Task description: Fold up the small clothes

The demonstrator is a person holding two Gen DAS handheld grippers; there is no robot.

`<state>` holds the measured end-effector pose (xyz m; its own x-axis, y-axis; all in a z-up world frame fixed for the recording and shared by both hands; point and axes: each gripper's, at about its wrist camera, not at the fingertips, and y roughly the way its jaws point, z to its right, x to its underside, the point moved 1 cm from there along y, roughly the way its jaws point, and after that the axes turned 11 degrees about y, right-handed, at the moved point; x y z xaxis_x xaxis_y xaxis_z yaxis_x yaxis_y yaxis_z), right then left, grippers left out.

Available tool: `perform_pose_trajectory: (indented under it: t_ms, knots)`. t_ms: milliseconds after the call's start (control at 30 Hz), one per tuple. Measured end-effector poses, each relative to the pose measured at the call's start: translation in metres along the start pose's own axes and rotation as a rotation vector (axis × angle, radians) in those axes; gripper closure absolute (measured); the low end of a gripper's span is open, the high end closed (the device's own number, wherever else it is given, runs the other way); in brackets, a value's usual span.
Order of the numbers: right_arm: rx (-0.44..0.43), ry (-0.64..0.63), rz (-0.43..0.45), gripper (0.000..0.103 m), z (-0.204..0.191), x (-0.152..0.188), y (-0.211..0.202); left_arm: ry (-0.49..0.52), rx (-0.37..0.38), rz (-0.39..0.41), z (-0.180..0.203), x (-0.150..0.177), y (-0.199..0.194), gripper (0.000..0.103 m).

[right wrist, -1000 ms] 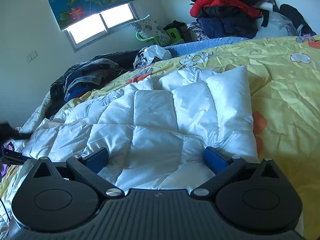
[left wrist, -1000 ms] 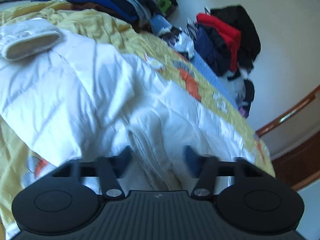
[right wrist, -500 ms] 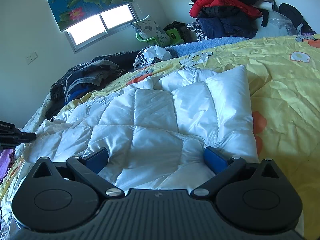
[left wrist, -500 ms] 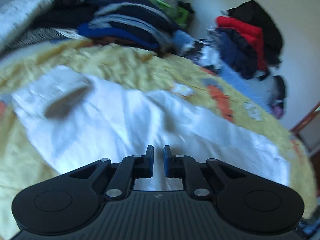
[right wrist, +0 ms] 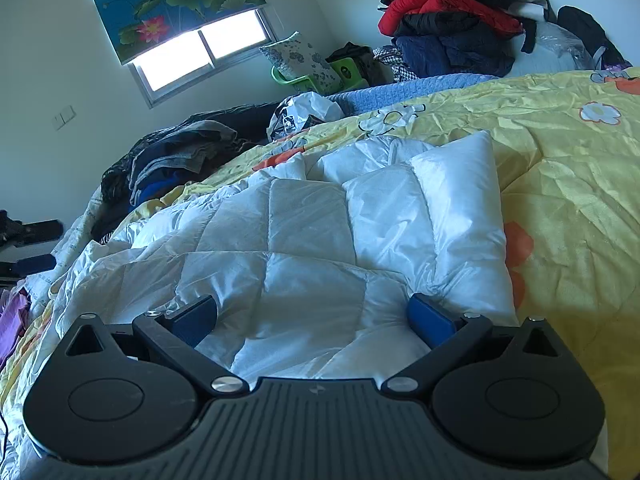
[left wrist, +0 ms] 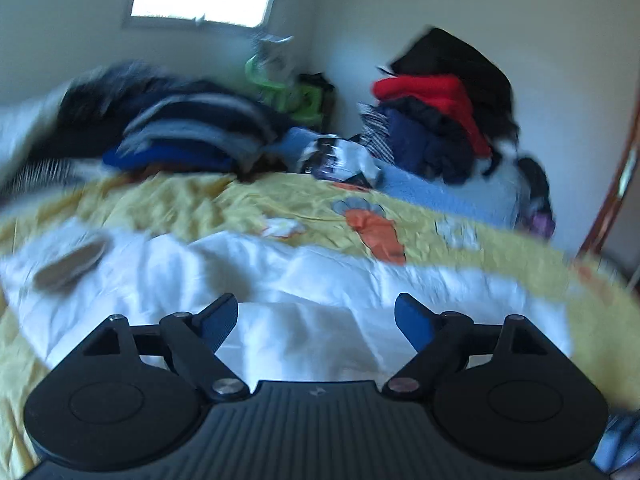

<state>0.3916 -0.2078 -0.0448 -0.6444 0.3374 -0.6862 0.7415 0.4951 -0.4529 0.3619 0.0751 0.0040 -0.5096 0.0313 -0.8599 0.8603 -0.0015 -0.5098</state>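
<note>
A white quilted puffer jacket (right wrist: 304, 240) lies spread on the yellow flowered bedsheet (right wrist: 560, 184). My right gripper (right wrist: 312, 312) is low over its near edge, open, with the padded fabric lying between the blue pads and neither pad pressing it. In the blurred left wrist view the same jacket (left wrist: 280, 276) stretches across the sheet (left wrist: 192, 200), with a ribbed cuff (left wrist: 72, 264) at the left. My left gripper (left wrist: 316, 312) hovers above the jacket. Its jaws are opening wide and nothing is between them.
A stack of dark folded clothes (left wrist: 192, 132) sits at the back left of the bed. A heap of red and dark jackets (left wrist: 432, 120) fills the far corner, beside a green basket (left wrist: 288, 92) and a blue blanket (left wrist: 440, 196). A wooden door frame (left wrist: 616, 184) stands at the right.
The left gripper closed nearly shut over the jacket, then rose, rolled level and opened wide, so its view now reaches the window. The right gripper has not moved.
</note>
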Motion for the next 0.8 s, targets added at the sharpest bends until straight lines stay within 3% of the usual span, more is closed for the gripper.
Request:
perform_pose_trajectory:
  t_ms: [100,167,233,333,433,500,600,700,733,800]
  knots:
    - [0.001,-0.001,-0.001,0.002,0.0,0.0,0.0,0.144,-0.057,-0.042,0.034,0.016,0.022,0.017]
    - [0.002,-0.003,-0.001,0.002,0.0,0.0,0.0,0.219,-0.079,-0.116,0.047,0.03,0.039,0.017]
    - [0.001,-0.003,0.0,0.002,0.0,0.0,0.0,0.223,-0.071,-0.149,0.049,0.043,0.051,0.017]
    - [-0.002,0.0,0.001,0.002,0.001,0.0,-0.001,0.141,-0.039,-0.183,0.038,0.044,0.059,0.016]
    - [-0.005,0.004,0.002,0.002,0.002,0.0,-0.001,0.18,-0.039,-0.178,0.04,0.044,0.057,0.016]
    - [-0.005,0.005,0.002,0.002,0.002,0.0,-0.002,0.172,-0.01,-0.147,0.032,0.039,0.042,0.017]
    - [-0.011,0.01,0.004,0.002,0.004,0.0,-0.002,0.068,0.029,-0.017,0.001,0.035,-0.005,0.016]
    - [-0.012,0.012,0.004,0.002,0.003,0.001,-0.003,-0.152,-0.094,0.154,-0.045,0.046,-0.05,0.0]
    - [-0.011,0.012,0.003,0.002,0.003,0.001,-0.002,-0.238,-0.13,0.201,-0.057,0.055,-0.061,0.0]
    - [-0.003,0.004,0.0,0.002,0.002,0.001,-0.002,-0.337,-0.125,0.232,-0.069,0.072,-0.069,0.0]
